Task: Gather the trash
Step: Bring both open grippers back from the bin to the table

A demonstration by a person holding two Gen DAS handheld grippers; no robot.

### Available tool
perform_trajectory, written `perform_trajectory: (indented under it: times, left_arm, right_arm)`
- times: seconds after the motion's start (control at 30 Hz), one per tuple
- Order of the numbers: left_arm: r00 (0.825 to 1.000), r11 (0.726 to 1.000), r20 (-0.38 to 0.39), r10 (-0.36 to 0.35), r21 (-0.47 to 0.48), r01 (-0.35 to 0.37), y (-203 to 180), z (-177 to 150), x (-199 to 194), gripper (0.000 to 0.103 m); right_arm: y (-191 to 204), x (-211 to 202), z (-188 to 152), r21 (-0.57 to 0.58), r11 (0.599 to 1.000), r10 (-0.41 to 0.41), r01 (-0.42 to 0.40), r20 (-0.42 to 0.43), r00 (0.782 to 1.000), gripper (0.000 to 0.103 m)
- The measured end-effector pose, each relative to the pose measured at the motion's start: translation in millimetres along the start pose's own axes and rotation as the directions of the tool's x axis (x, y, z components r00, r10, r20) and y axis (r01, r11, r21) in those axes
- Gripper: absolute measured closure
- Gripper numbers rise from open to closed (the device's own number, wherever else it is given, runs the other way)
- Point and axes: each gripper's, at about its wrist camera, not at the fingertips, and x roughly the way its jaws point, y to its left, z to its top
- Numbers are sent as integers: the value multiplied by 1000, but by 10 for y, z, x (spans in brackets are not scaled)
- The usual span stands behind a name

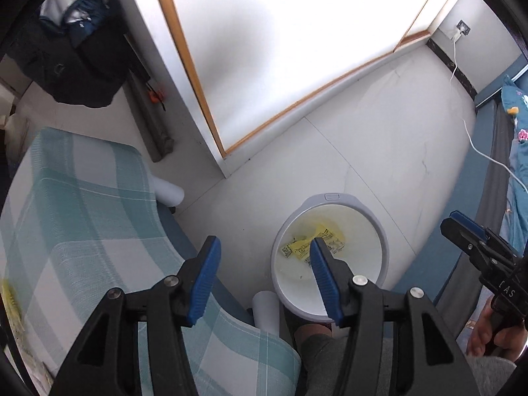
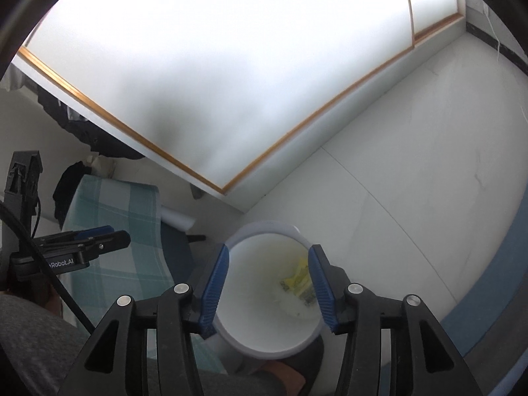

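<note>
Looking straight down into a round white trash bin (image 1: 330,257) on the pale tiled floor (image 1: 379,151), and lying at the bottom, yellow wrappers (image 1: 313,246) with printed labels, flat against the base. Hovering over the bin's left side, left gripper (image 1: 264,254), jaws apart, blue pads (image 1: 206,274) with nothing between them, one finger over the checked teal tablecloth (image 1: 82,214), the other across the bin's mouth. Poised above the same bin, right gripper (image 2: 269,283), jaws spread about as wide as the opening, empty too, with the yellow wrappers (image 2: 298,279) showing just inside its right pad (image 2: 321,292). Visible at the right edge of the left wrist view, that same right gripper (image 1: 462,231), held by a hand (image 1: 488,333). Standing beside the bin, white table leg (image 1: 267,310); running along the far wall, wood-trimmed white panel (image 1: 280,49); trailing down to the floral bedding (image 1: 518,151), white cable (image 1: 462,99) from a wall socket (image 1: 463,28).
</note>
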Motion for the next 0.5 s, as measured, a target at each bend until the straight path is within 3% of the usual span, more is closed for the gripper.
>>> perform_trajectory:
  times: [0.13,0.23,0.3,0.37,0.43,0.5]
  left_arm:
    - [995,999,94,28,-41,-24,133,-125,-381,51]
    - [982,995,176,69,-80,-56,251,-237,-673,51]
    - [964,990,240,113,-111,-88,342,-309,-890,46]
    - [943,983,300,144,-154,-101,456,-414,-1107,32]
    - [921,976,355,163,-197,-97,584,-508,-1299,31]
    - [903,967,389,184,-236,-96,686,-623,-1453,31]
  right_arm:
    - [313,-314,122,-59,998,22,-17,78,997,44]
    - [594,-545,193,-104,994,39,-25,133,990,41]
    - [791,-660,220,-139,990,47,-24,165,985,38]
    - [997,-800,232,-179,984,52,-15,203,978,35]
    - [1213,-1015,221,-238,971,52,11,258,965,34]
    - [1404,-1159,207,-274,962,61,24,296,953,25]
